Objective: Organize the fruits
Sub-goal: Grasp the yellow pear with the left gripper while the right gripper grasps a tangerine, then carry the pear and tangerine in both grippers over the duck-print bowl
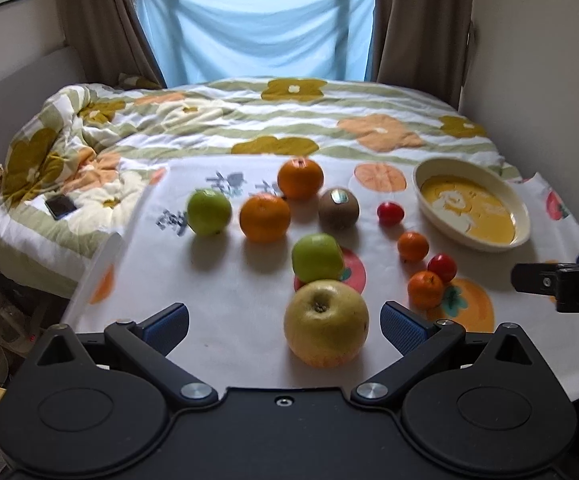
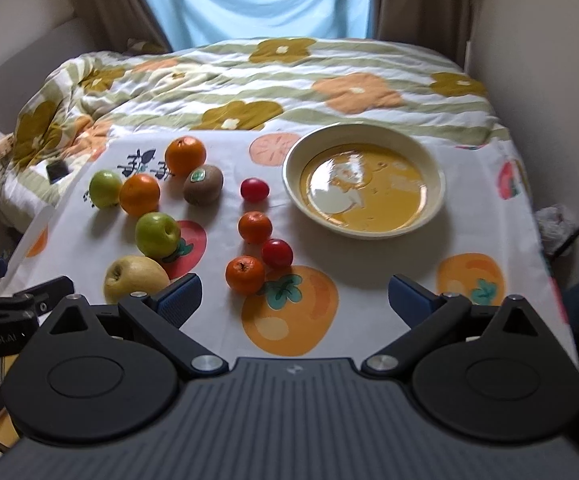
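Fruits lie loose on a white fruit-print cloth (image 1: 229, 304). A yellow apple (image 1: 326, 323) sits nearest, between the jaws of my open left gripper (image 1: 285, 322), nearer the right pad. Behind it are two green apples (image 1: 316, 258) (image 1: 208, 212), two oranges (image 1: 264, 218) (image 1: 300, 178), a kiwi (image 1: 338, 208), two small mandarins (image 1: 425, 289), and two red tomatoes (image 1: 390, 213). A cream bowl (image 2: 433, 168) with a yellow inside stands at the back right, with no fruit in it. My right gripper (image 2: 294, 300) is open and empty, just past the near mandarin (image 2: 244, 275).
A flowered quilt (image 1: 249, 120) covers the bed behind the cloth. A phone (image 1: 60, 206) lies on the quilt at the left. Curtains and a blue sheet hang at the window. The cloth's left edge (image 1: 101, 264) drops off to the floor.
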A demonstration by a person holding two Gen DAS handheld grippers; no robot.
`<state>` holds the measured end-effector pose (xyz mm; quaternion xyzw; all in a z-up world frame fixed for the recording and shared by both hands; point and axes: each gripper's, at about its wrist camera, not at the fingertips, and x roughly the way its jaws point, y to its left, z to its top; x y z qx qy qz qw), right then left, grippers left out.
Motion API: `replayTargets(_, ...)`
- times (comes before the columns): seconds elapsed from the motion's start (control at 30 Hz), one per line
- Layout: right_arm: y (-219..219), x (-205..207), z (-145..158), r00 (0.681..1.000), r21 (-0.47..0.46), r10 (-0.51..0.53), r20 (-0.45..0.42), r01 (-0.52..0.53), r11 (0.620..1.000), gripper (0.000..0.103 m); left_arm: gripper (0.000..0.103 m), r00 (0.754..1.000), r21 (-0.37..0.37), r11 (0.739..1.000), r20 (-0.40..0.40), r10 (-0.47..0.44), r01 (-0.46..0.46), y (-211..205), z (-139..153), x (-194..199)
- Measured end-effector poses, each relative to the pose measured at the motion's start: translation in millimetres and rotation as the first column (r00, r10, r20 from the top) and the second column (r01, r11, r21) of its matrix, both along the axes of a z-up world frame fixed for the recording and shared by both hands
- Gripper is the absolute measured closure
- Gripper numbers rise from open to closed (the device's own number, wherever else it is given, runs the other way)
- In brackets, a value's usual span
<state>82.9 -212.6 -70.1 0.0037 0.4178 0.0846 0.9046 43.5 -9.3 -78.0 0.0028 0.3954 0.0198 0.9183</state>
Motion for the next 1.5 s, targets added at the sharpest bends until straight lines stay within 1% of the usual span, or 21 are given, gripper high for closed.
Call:
replayTargets(0.13,3.1,14.6,-28.5,0.999,0.012,0.034,-0.017,-0.034,0.999,0.000,0.000,0.999,0.035,0.999,-0.023,-0.027,0.028,-10.4,-28.8,15.3)
replayTargets(0.27,4.5,27.7,-52.4,0.998,0.029,0.043,-0.037,-0.042,0.999,0.000,0.000,0.999,0.055,0.998,-0.030,-0.038,0.040,-15.8,-50.9,25.9)
replayTargets(0.4,4.3,38.0,-67.9,0.998,0.067,0.032,-0.053,-0.028,0.997,0.000,0.003,0.997,0.063,0.996,-0.048,-0.056,0.059,-19.3,-67.2,35.8)
replayTargets(0.5,4.4,42.7,-73.8,0.998,0.093,0.023,-0.055,-0.018,0.995,0.000,0.006,0.996,0.070,0.995,-0.052,-0.069,0.073,-21.4,-74.5,40.7)
replayTargets(0.57,4.7,46.0,-77.0,0.998,0.105,0.019,-0.058,-0.013,0.994,0.003,0.008,0.995,0.075,0.994,-0.057,-0.076,0.080,-22.9,-78.0,43.2)
replayTargets(0.63,6.2,49.6,-80.3,0.997,0.116,0.020,-0.068,-0.012,0.993,0.009,0.011,0.995,0.072,0.993,-0.060,-0.084,0.089,-24.4,-80.5,44.9)
replayTargets(0.7,8.1,52.0,-83.3,0.997,0.127,0.025,-0.078,-0.015,0.992,0.012,0.015,0.994,0.067,0.993,-0.065,-0.089,0.094,-25.1,-82.8,46.1)
replayTargets(0.73,9.0,52.8,-84.5,0.996,0.132,0.027,-0.082,-0.016,0.991,0.013,0.019,0.994,0.065,0.993,-0.069,-0.091,0.095,-26.0,-84.1,46.9)
replayTargets(0.77,9.8,53.5,-85.8,0.996,0.136,0.029,-0.085,-0.018,0.990,0.015,0.026,0.993,0.058,0.994,-0.074,-0.093,0.097,-26.1,-85.5,47.7)
replayTargets(0.8,10.8,54.2,-86.9,0.996,0.141,0.033,-0.089,-0.020,0.990,0.018,0.026,0.993,0.050,0.994,-0.077,-0.093,0.097,-26.1,-86.6,48.3)
replayTargets(0.93,15.6,58.0,-90.8,0.994,0.159,0.043,-0.100,-0.026,0.987,0.026,0.026,0.993,0.044,0.994,-0.069,-0.093,0.096,-25.5,-86.1,46.5)
replayTargets(1.07,23.0,59.6,-93.0,0.994,0.149,0.051,-0.095,-0.037,0.988,0.027,0.027,0.993,0.053,0.994,-0.068,-0.096,0.099,-24.7,-86.1,44.9)
replayTargets(1.2,28.7,60.3,-93.6,0.994,0.150,0.062,-0.089,-0.048,0.988,0.033,0.027,0.993,0.063,0.993,-0.068,-0.095,0.099,-22.1,-86.3,42.1)
replayTargets(1.37,39.8,58.5,-94.9,0.996,0.104,0.072,-0.058,-0.066,0.992,0.039,0.027,0.994,0.064,0.994,-0.066,-0.085,0.089,-16.0,-86.6,37.8)
replayTargets(1.4,41.4,58.0,-95.1,0.996,0.096,0.073,-0.051,-0.068,0.993,0.046,0.027,0.994,0.064,0.994,-0.065,-0.083,0.087,-15.1,-86.6,36.7)
replayTargets(1.43,42.5,57.5,-94.8,0.997,0.081,0.071,-0.039,-0.067,0.994,0.050,0.027,0.995,0.063,0.994,-0.065,-0.081,0.085,-14.1,-86.2,35.7)
replayTargets(1.5,42.5,56.8,-94.4,0.997,0.078,0.073,-0.032,-0.070,0.995,0.050,0.027,0.995,0.062,0.995,-0.064,-0.077,0.081,-12.2,-84.4,33.3)
